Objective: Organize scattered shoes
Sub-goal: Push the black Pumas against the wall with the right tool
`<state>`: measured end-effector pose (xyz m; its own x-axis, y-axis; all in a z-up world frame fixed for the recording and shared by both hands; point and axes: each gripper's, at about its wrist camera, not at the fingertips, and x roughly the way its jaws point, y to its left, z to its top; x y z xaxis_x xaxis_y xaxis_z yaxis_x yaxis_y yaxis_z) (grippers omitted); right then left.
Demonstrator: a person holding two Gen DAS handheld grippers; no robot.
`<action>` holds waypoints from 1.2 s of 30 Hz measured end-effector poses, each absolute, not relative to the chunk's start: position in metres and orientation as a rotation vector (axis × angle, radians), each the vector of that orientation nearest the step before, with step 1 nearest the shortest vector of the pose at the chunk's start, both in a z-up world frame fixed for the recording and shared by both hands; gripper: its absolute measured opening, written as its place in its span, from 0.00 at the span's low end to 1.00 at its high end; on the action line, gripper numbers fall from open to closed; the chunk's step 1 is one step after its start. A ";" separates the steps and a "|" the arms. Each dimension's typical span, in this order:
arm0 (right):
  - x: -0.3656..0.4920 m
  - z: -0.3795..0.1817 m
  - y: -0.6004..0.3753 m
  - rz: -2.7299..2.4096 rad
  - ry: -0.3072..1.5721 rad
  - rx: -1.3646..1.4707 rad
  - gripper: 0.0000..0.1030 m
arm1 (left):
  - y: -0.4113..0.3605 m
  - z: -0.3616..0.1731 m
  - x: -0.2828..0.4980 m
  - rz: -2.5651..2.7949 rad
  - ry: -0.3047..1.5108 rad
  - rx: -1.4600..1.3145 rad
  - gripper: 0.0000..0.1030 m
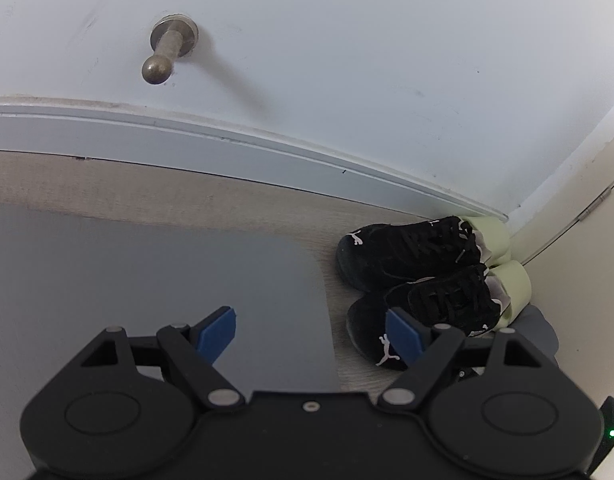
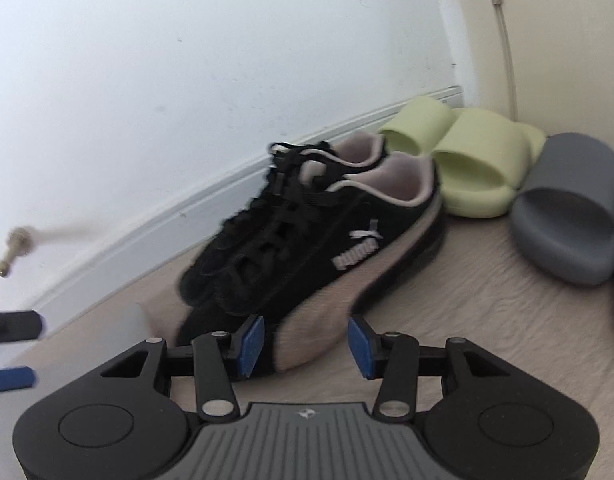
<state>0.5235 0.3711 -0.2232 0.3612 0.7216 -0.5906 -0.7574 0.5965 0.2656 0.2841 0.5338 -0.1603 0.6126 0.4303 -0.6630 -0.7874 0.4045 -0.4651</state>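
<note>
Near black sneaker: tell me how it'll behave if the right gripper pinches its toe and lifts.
The near sneaker looks soft suede, so the toe would probably squash. Held by the toe, its heel likely sags. Loose laces may dangle and snag the other sneaker alongside.

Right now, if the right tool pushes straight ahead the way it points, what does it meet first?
Most likely the nearer black sneaker: its toe already sits between the open right tool's fingers. The second sneaker, the green slides and the wall lie further back. Motion blur makes depth uncertain.
</note>
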 end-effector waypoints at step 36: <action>0.521 -0.175 0.184 0.799 0.795 0.022 0.08 | 0.415 -0.145 0.353 0.617 0.610 -0.421 0.81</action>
